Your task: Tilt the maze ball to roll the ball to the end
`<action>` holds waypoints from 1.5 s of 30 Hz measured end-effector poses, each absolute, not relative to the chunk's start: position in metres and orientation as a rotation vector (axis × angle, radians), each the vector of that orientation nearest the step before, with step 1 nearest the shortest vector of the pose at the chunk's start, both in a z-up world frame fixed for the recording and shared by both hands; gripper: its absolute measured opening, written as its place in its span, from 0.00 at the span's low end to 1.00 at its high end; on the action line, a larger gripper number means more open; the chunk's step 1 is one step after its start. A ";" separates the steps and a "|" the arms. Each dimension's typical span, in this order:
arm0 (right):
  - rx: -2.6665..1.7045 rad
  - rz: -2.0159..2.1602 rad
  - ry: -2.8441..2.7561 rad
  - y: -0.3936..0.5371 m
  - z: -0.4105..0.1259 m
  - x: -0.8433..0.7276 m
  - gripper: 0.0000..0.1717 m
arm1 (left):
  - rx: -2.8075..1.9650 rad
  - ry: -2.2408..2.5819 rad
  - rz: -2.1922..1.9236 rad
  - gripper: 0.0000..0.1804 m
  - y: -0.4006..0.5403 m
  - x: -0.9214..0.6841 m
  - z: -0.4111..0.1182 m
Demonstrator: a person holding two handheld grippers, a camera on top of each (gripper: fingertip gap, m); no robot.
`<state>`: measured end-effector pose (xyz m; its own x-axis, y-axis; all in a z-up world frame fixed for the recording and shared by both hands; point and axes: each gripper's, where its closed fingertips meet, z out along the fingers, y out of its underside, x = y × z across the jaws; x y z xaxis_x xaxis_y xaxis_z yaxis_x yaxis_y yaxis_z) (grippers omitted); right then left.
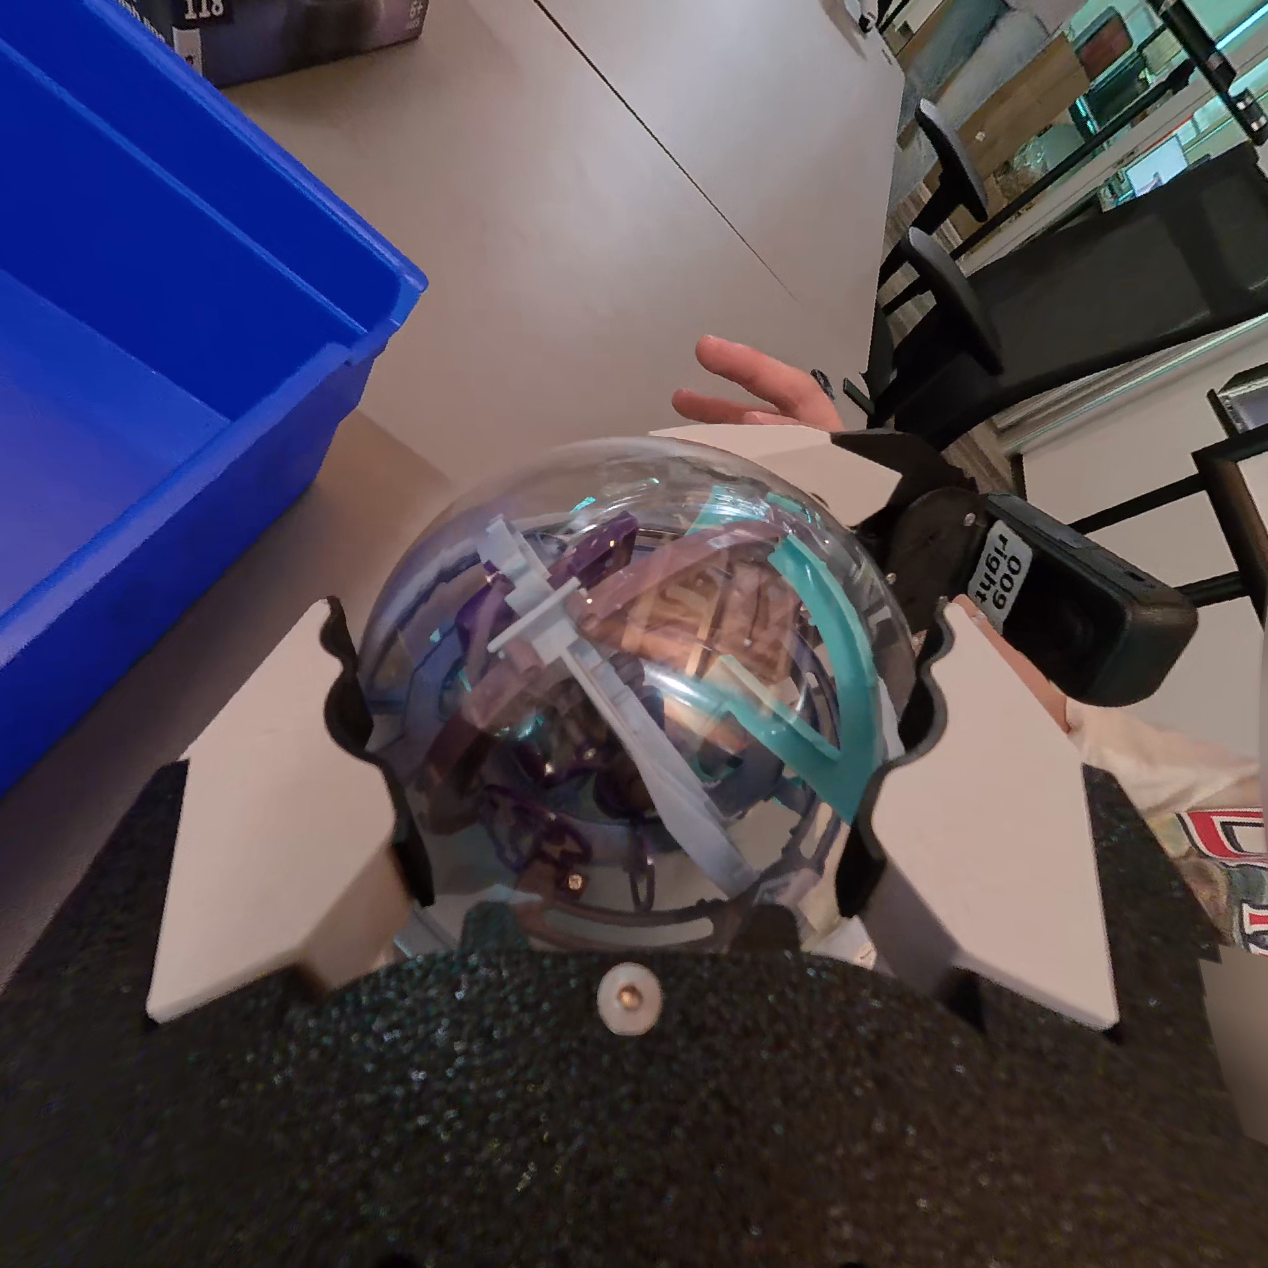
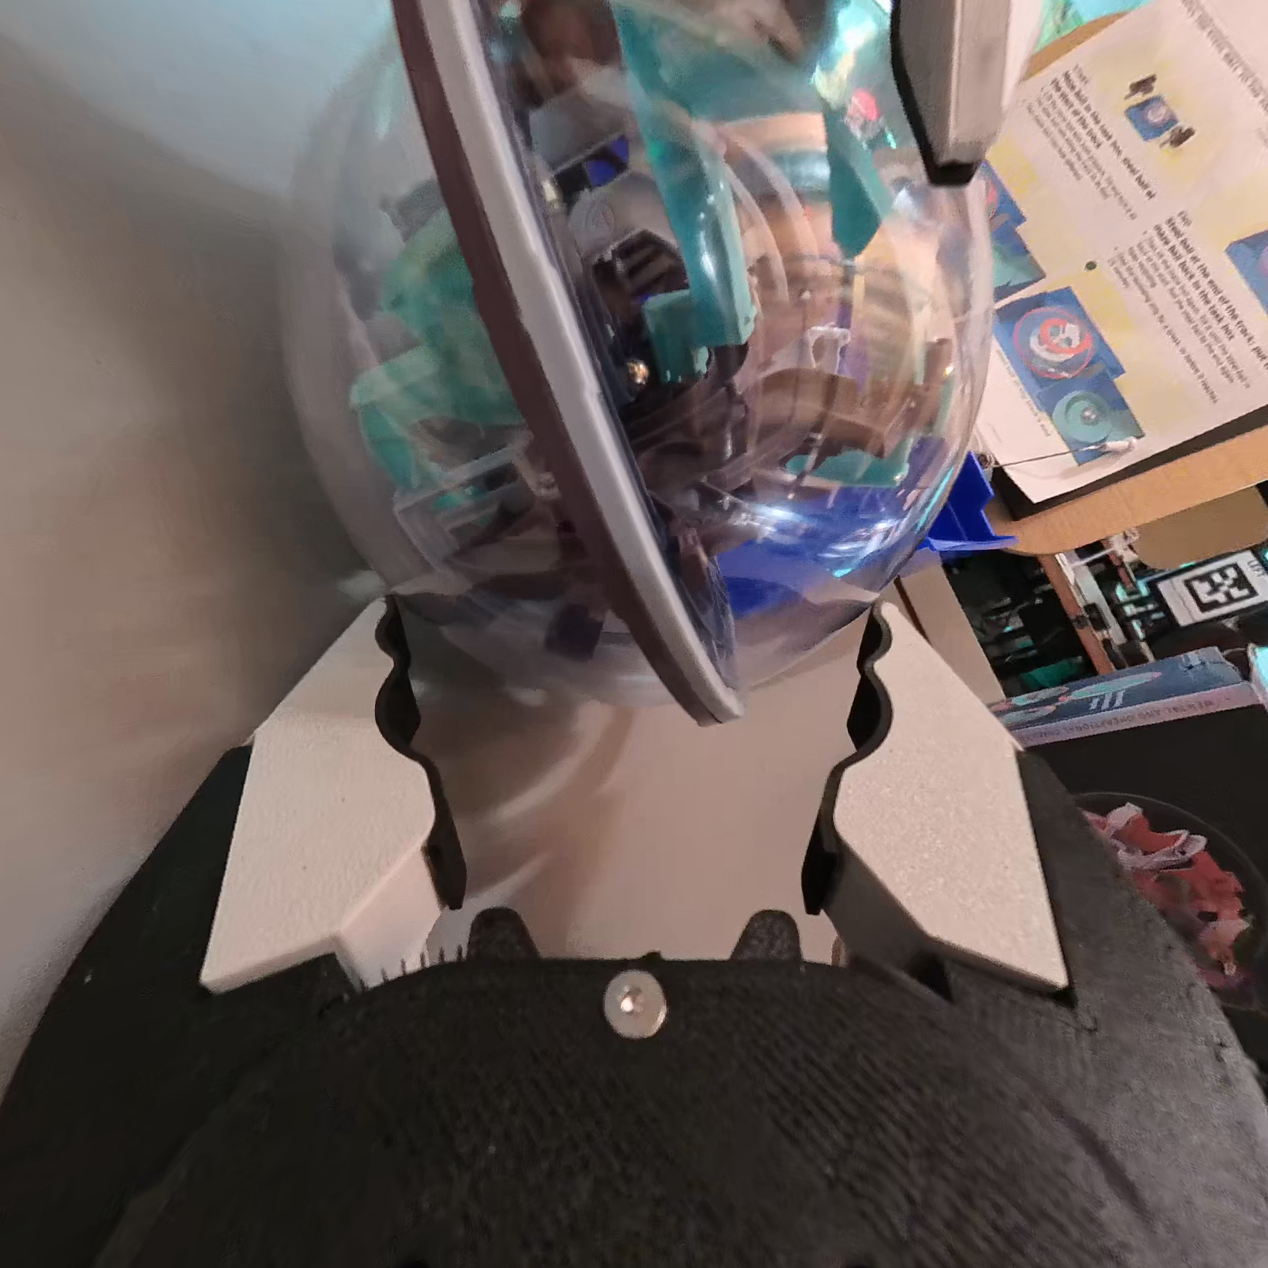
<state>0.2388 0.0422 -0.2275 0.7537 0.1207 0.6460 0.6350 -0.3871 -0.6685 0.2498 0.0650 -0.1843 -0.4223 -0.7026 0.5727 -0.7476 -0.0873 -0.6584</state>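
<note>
The maze ball (image 1: pixel 617 686) is a clear sphere with teal, purple and white tracks inside. My left gripper (image 1: pixel 641 614) is shut on it, both black pads pressed against its sides, and holds it above the table (image 1: pixel 549 206). In the right wrist view the ball (image 2: pixel 617 343) is tilted, its grey seam running diagonally, and a small metal ball (image 2: pixel 638 372) shows inside. My right gripper (image 2: pixel 631 617) is open, its fingertips (image 2: pixel 391 617) just at the ball's near surface. The right gripper also shows in the left wrist view (image 1: pixel 912 521), at the ball's far right. A left finger (image 2: pixel 947 89) shows at the upper right.
A blue bin (image 1: pixel 171 309) stands on the table at the left, with a dark box (image 1: pixel 295 34) behind it. A person's hand (image 1: pixel 748 391) is behind the ball. Black chairs (image 1: pixel 960 295) stand off the table's right edge. A printed sheet (image 2: pixel 1132 240) lies beyond the ball.
</note>
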 end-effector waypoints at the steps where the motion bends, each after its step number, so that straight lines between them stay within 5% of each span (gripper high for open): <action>1: -1.905 -0.625 -0.587 0.041 -0.226 0.237 0.74 | 1.666 -2.087 1.565 0.85 0.065 0.250 -0.184; 20: -1.750 -0.696 -0.638 0.071 -0.198 0.221 0.84 | 1.737 -2.031 1.639 0.84 0.080 0.261 -0.181; 45: -1.698 -0.782 -0.696 0.084 -0.206 0.206 0.91 | 0.799 -2.677 1.987 0.85 0.059 0.219 -0.159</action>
<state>0.2063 0.0840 -0.2056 0.6116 0.0619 0.7888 0.7763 -0.2395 -0.5831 0.2185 0.0591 -0.1589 -0.8526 -0.5208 0.0435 -0.1925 0.2355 -0.9526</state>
